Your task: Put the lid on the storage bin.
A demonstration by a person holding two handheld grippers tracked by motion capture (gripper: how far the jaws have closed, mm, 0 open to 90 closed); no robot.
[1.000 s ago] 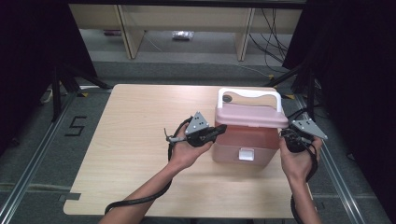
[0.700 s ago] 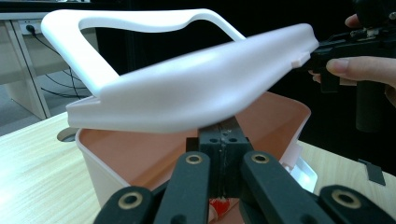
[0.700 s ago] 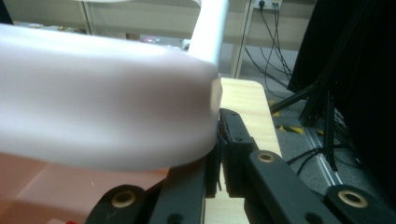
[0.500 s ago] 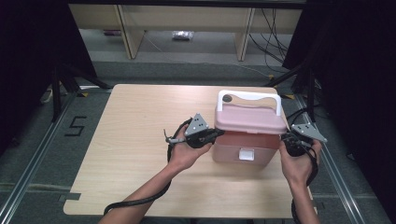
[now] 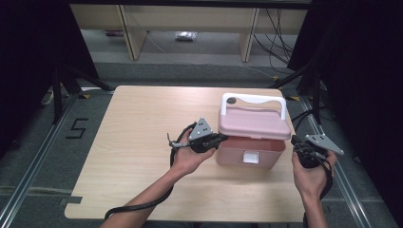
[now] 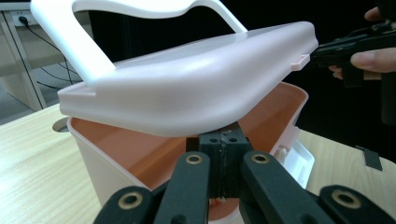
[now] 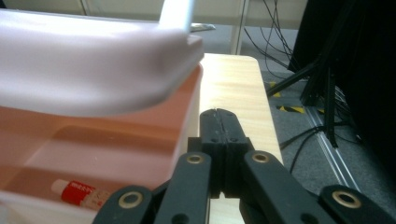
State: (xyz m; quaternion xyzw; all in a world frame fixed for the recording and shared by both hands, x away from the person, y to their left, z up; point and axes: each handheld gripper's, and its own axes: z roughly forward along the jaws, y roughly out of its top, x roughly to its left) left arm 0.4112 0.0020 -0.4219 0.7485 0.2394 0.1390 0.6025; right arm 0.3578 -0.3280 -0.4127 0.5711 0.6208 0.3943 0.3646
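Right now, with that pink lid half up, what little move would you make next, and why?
Probably raise the lid a little further, both sides together. It hovers tilted above the pink box, with the left gripper shut under one edge and the right gripper shut at the other end. A small tube lies inside, partly hidden under the lid.

Items as I logged them. Box [image 5: 250, 153]: pink plastic, smooth. Its lid [image 6: 187, 93]: paler pink plastic with a soft sheen; white plastic handle [image 5: 255, 100], glossy. Table [image 5: 138, 123]: light wood-grain surface, matt. Both grippers' jaws: black matt plastic with brass-coloured metal rivets, as I saw them.
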